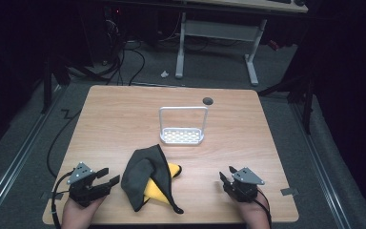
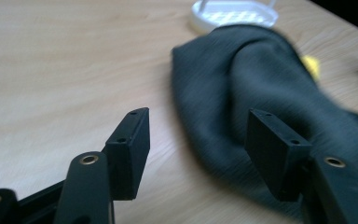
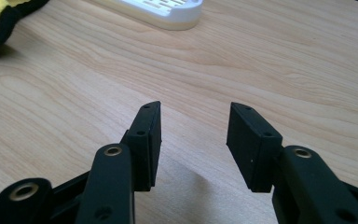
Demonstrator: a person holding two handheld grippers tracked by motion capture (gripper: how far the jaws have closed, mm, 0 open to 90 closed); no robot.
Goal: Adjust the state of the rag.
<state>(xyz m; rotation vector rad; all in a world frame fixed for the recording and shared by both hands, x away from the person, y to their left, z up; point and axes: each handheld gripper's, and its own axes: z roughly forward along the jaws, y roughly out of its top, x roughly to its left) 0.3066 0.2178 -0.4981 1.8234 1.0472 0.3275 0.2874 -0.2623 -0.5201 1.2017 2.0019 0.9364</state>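
My left gripper [image 1: 108,180] sits with its jaws spread wide, empty, pointing at the dark grey cloth [image 1: 145,176] just beside it. That cloth lies crumpled at the table's [image 1: 119,114] near middle, over something yellow [image 1: 171,170]. My right gripper [image 1: 228,177] also gapes, empty, well apart from the cloth.

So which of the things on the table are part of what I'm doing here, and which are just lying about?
Part of the job:
- dark grey cloth, nearest the left gripper, whose jaws stand open and point at it
- yellow cloth lying under it
- right gripper, open, over bare wood

Probably just lying about:
- white rack farther back on the table
- round black grommet near the far edge
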